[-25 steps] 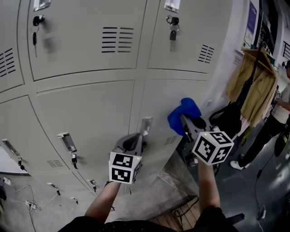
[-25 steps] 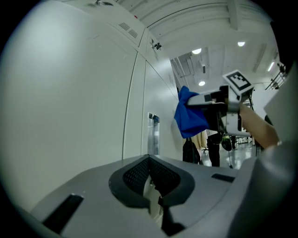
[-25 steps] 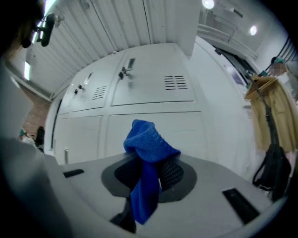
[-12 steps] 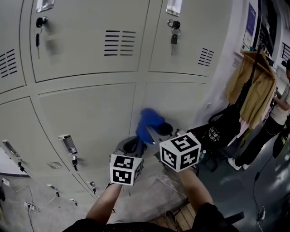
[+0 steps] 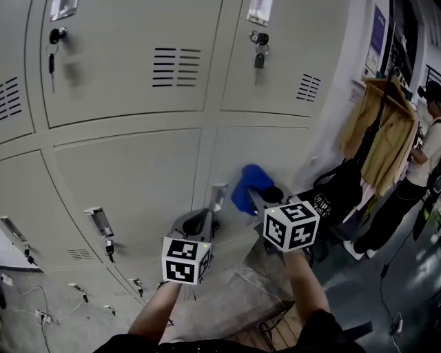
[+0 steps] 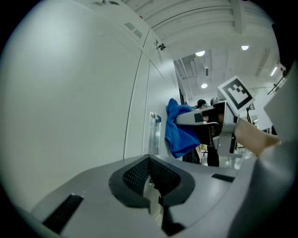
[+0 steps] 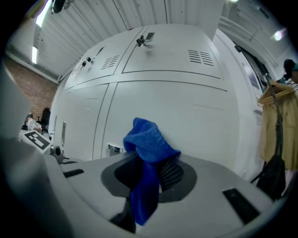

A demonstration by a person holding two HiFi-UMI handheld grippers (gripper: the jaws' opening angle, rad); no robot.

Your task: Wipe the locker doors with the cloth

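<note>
One blue terry cloth [image 7: 148,139] is pinched in my right claw [image 7: 150,165], up against the pale grey lower locker door [image 5: 275,155]. My left claw [image 6: 150,163] is closed on nothing, near a metal latch plate [image 5: 219,195]. Tan jackets [image 5: 386,138] hang rightward above a black bag [image 5: 337,196].

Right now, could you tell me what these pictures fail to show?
Whether the cloth touches the locker door: head view, the cloth's own folds hide the contact.
Card holder label: head view, cut by the top edge.
Poster print: head view, too small.
</note>
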